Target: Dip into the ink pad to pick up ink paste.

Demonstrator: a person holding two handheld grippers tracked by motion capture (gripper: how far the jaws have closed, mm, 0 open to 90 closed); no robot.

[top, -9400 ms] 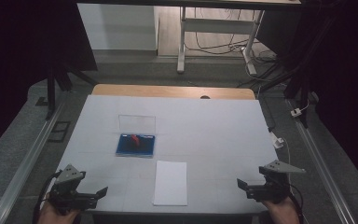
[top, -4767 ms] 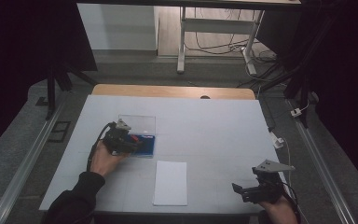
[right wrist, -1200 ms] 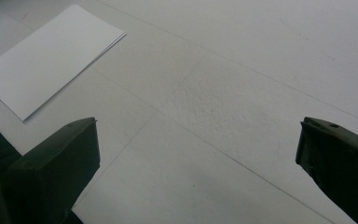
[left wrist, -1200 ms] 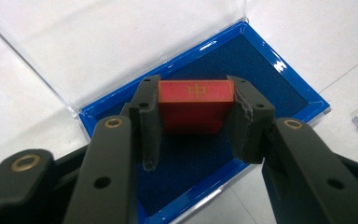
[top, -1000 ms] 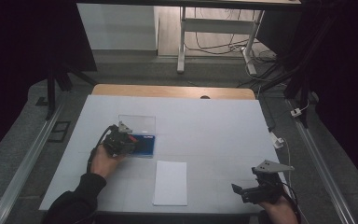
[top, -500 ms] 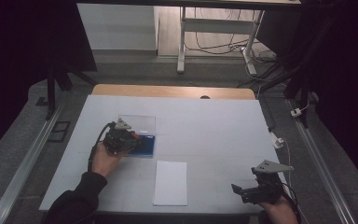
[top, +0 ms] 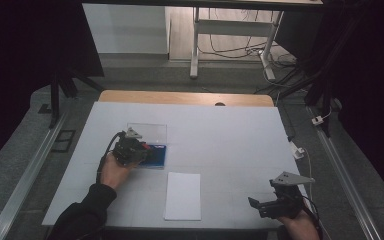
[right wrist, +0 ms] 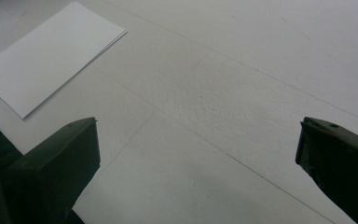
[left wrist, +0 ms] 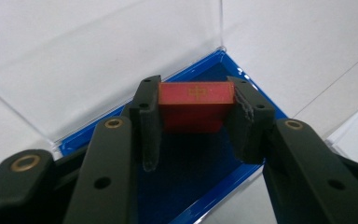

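Here the left claw (left wrist: 196,128) clamps the red block (left wrist: 195,105) over the blue tray (left wrist: 223,74); right claw (right wrist: 198,158) gapes wide

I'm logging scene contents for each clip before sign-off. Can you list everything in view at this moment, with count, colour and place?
Red block: one, red with a small gold mark, clamped between the left gripper's jaws over the blue tray.
Blue tray: one, blue, left half of the table, under the left gripper.
Clear lid: one, transparent, standing open behind the tray.
Paper sheet: one, white, near edge of the table, centre.
Table: one, white top with a wooden far edge.
White frame: one, on the floor beyond the table, cables around it.
Left gripper: one, black, shut on the red block.
Right gripper: one, black, jaws wide open over bare table near the right corner.
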